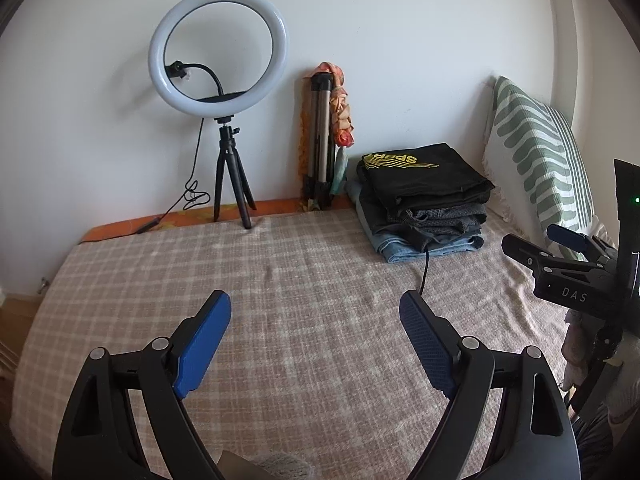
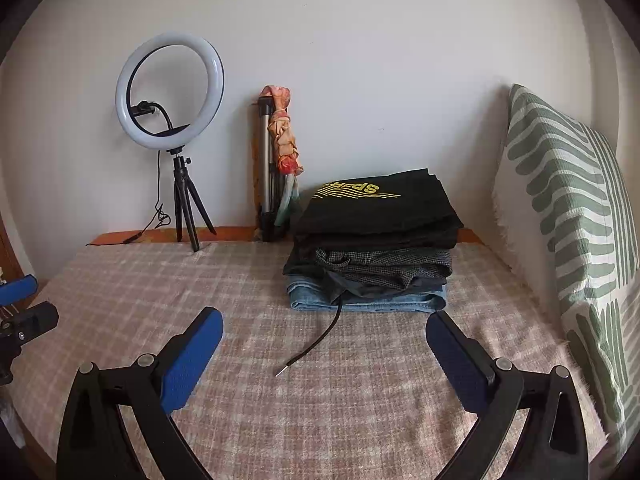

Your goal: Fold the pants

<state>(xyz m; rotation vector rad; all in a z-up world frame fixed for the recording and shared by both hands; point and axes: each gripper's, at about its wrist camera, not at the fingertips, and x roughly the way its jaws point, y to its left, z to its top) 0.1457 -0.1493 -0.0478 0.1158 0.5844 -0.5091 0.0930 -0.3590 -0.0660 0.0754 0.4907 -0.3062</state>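
Both claws stand wide open and hold nothing: the left claw point(image 1: 316, 340) and the right claw point(image 2: 324, 352) hover over the bare checked bed cover point(image 1: 300, 280). The pants point(image 2: 370, 248) lie in a folded stack near the wall (probably finished work, put aside), with a drawstring point(image 2: 316, 340) trailing out. No unfolded pair is visible.

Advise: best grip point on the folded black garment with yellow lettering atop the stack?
Probably the folded black garment with yellow lettering at its near folded edge, approached from the front, low. That edge overhangs toward the open right gripper; wall and pillow block other sides.
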